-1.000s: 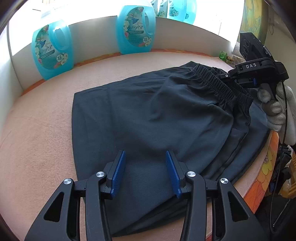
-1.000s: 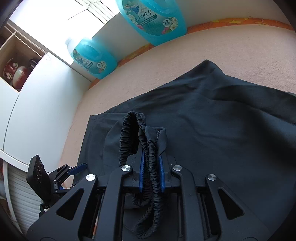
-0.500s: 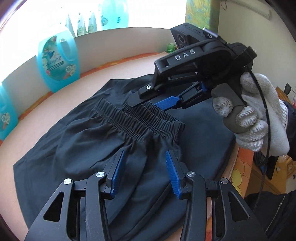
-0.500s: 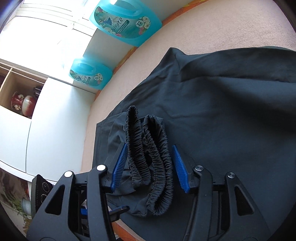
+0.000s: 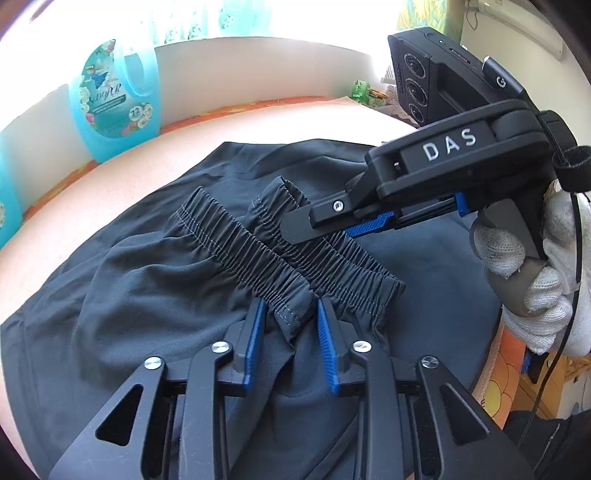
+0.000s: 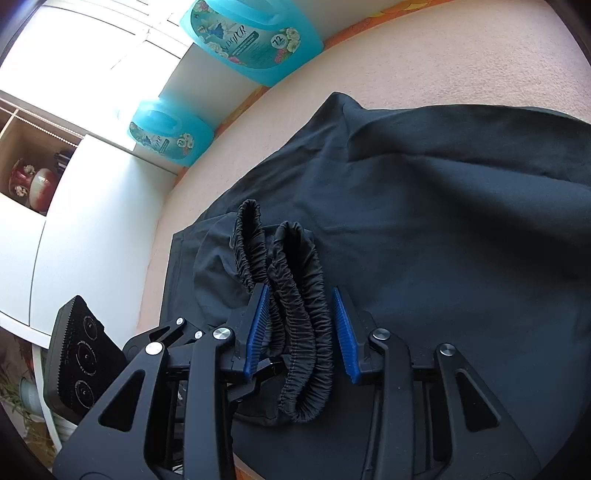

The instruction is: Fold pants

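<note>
Dark grey pants (image 5: 155, 306) lie folded on a peach table, with the gathered elastic waistband (image 5: 258, 254) doubled on top. My left gripper (image 5: 290, 314) is open, its blue pads on either side of the near end of the waistband. My right gripper (image 6: 301, 299) is open around the waistband (image 6: 295, 295), which lies loose between its pads. In the left wrist view the right gripper (image 5: 332, 229) hovers over the waistband's far side, held by a white-gloved hand (image 5: 535, 295).
Two turquoise detergent jugs (image 6: 255, 33) (image 6: 170, 133) stand along the white back wall; one shows in the left wrist view (image 5: 114, 99). The table edge (image 5: 509, 354) with an orange flowered cloth runs at the right. A white cabinet (image 6: 74, 229) stands at the left.
The right gripper let go of the waistband and opened, dropping it onto the folded pants. The left gripper moved forward to the waistband's near end, staying open.
</note>
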